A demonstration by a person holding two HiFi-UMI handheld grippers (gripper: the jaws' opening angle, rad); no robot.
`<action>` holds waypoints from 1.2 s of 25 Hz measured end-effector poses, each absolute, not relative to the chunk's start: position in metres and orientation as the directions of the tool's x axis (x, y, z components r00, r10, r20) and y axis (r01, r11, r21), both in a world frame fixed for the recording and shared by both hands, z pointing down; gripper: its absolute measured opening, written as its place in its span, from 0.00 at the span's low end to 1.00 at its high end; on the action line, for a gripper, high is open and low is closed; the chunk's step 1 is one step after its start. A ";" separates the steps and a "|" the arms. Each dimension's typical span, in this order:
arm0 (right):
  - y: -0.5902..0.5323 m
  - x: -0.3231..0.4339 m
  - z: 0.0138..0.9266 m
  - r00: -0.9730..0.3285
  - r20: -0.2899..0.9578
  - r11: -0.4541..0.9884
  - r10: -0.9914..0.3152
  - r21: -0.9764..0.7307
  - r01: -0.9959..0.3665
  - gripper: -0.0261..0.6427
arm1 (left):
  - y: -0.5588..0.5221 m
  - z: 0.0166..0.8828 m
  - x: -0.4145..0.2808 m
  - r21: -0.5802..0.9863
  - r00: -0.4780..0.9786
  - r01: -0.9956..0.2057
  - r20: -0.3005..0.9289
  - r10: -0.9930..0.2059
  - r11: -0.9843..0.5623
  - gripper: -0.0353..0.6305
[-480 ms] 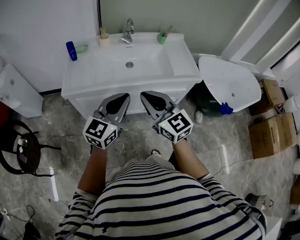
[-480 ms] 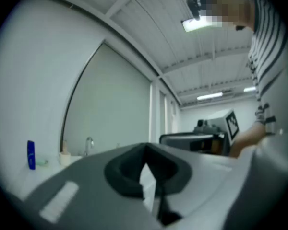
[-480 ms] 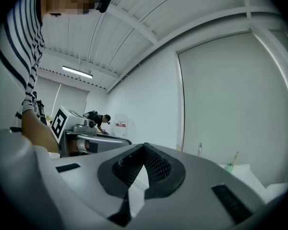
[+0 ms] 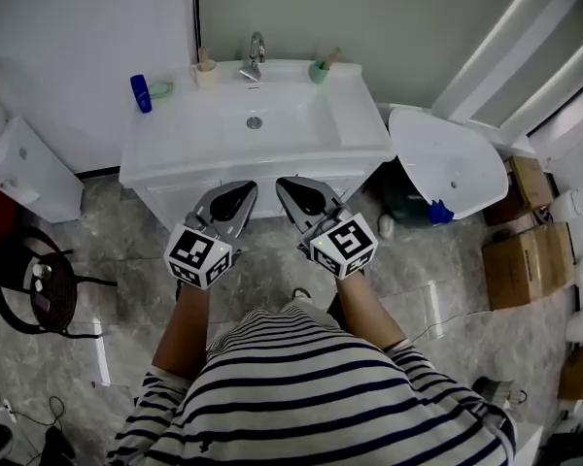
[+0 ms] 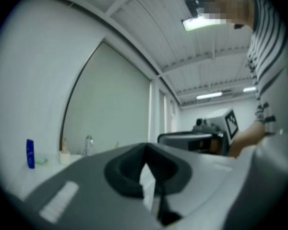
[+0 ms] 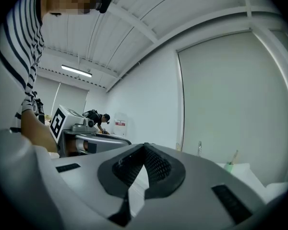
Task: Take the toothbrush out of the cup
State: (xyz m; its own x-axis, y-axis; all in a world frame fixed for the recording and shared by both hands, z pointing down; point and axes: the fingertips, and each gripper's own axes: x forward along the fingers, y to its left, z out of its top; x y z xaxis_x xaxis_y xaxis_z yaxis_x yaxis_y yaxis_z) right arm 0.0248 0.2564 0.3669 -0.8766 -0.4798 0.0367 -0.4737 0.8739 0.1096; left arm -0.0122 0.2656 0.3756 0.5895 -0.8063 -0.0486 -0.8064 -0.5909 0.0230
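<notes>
White table (image 4: 165, 158): vanity top with a basin, set against the back wall; tap (image 4: 257, 51) at rear centre.
forearms: both reach forward from the striped shirt (image 4: 311, 396), side by side and roughly parallel. Both tools are held level, noses toward the table front.
left tool (image 4: 241, 186): jaws clenched together, nothing between them. In the head view the tip sits just below the table's front edge, left of centre.
right tool (image 4: 290, 181): jaws clenched too, empty. The tip is near the left tool's, a small gap between them.
toothbrush (image 4: 327, 58): stands tilted in the green cup (image 4: 318, 73), handle leaning right.
green cup: rear edge of the table, just right of the tap.
toothbrush vs tools: well apart, with the whole basin between them. It is beyond and slightly right of the right tool. In the right gripper view it shows low and right of the closed jaws.
beige cup (image 4: 206, 76): left of the tap, something sticks up out of it; cannot tell what.
blue bottle (image 4: 140, 93): rear left of the table, green dish (image 4: 159, 90) just beside it.
</notes>
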 end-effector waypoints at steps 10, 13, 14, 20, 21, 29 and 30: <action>0.264 0.017 0.367 -0.901 0.006 0.898 -0.433 0.096 -0.430 0.05 | 0.265 0.379 -0.012 0.022 0.588 -0.808 -0.041 -0.808 -0.589 0.06; 0.263 0.017 0.368 -0.900 0.011 0.897 -0.435 0.096 -0.432 0.05 | 0.265 0.380 -0.010 0.021 0.592 -0.805 -0.039 -0.805 -0.593 0.06; 0.263 0.017 0.368 -0.900 0.014 0.897 -0.435 0.095 -0.432 0.05 | 0.265 0.380 -0.010 0.021 0.592 -0.805 -0.039 -0.805 -0.593 0.06; 0.263 0.014 0.373 -0.899 0.032 0.897 -0.437 0.094 -0.433 0.05 | 0.263 0.382 -0.012 0.025 0.592 -0.805 -0.031 -0.806 -0.592 0.06; 0.262 0.014 0.373 -0.898 0.033 0.896 -0.439 0.092 -0.435 0.05 | 0.263 0.382 -0.012 0.027 0.591 -0.806 -0.030 -0.806 -0.592 0.06; 0.250 0.018 0.373 -0.892 0.035 0.892 -0.450 0.073 -0.447 0.05 | 0.255 0.386 -0.018 0.049 0.576 -0.816 -0.027 -0.817 -0.576 0.06; 0.246 0.018 0.375 -0.892 0.036 0.891 -0.451 0.068 -0.448 0.05 | 0.252 0.387 -0.018 0.050 0.576 -0.815 -0.024 -0.817 -0.577 0.06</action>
State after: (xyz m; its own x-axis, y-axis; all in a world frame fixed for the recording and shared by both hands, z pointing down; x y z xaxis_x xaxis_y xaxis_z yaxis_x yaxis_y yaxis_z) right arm 0.0175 0.2459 0.3747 -0.8916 -0.4514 0.0355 -0.4485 0.8912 0.0682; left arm -0.0181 0.2525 0.3875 0.5763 -0.8169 -0.0243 -0.8154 -0.5767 0.0502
